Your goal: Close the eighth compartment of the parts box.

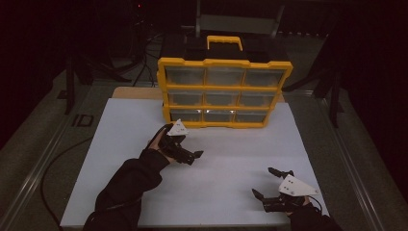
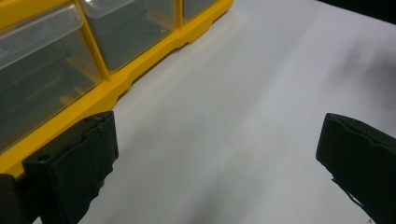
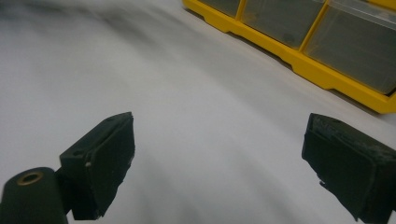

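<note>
A yellow organizer case (image 1: 223,91) with three rows of clear drawers stands upright at the back of a white mat (image 1: 125,139). My left gripper (image 1: 192,157) hovers just in front of the case's lower left corner, open and holding nothing. In the left gripper view the jaws of the left gripper (image 2: 215,158) stand wide apart, with the case's bottom drawers (image 2: 130,32) close on the left. My right gripper (image 1: 263,181) sits low near the mat's front right, also open and holding nothing. The right gripper (image 3: 224,163) points at bare mat, with the case (image 3: 327,51) farther off at the upper right.
The case has a black top with a yellow carry handle (image 1: 224,42). Bare white mat (image 1: 231,149) stretches between the two grippers and the case. Cables (image 1: 57,159) trail over the grey floor at the left, and dark stands (image 1: 77,77) flank the table.
</note>
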A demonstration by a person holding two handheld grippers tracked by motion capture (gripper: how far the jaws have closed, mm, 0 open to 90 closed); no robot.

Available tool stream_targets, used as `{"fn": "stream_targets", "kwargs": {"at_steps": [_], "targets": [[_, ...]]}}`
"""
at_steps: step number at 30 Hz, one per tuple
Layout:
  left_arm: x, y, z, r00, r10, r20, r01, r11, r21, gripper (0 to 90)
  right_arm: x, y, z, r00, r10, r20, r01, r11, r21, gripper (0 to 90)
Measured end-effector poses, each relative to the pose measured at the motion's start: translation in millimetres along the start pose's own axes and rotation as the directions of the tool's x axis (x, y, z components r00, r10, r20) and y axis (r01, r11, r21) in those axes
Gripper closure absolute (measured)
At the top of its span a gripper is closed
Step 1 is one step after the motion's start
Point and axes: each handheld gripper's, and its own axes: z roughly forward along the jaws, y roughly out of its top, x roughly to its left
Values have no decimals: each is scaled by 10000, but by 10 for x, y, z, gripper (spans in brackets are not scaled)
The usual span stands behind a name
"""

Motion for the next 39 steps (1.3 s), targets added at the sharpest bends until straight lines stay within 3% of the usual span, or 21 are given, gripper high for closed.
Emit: {"fn": "stream_targets", "kwargs": {"at_steps": [9, 39], "targets": [[20, -209, -201, 9994, -27, -346, 27, 10000, -5, 0, -2, 6, -5, 9999, -26, 104, 27, 9999, -105, 95], [31, -745, -724, 9957, -537, -755, 509, 9980, -382, 0, 11, -2, 26, 10000, -68, -1, 68, 9999, 98, 94]]}}
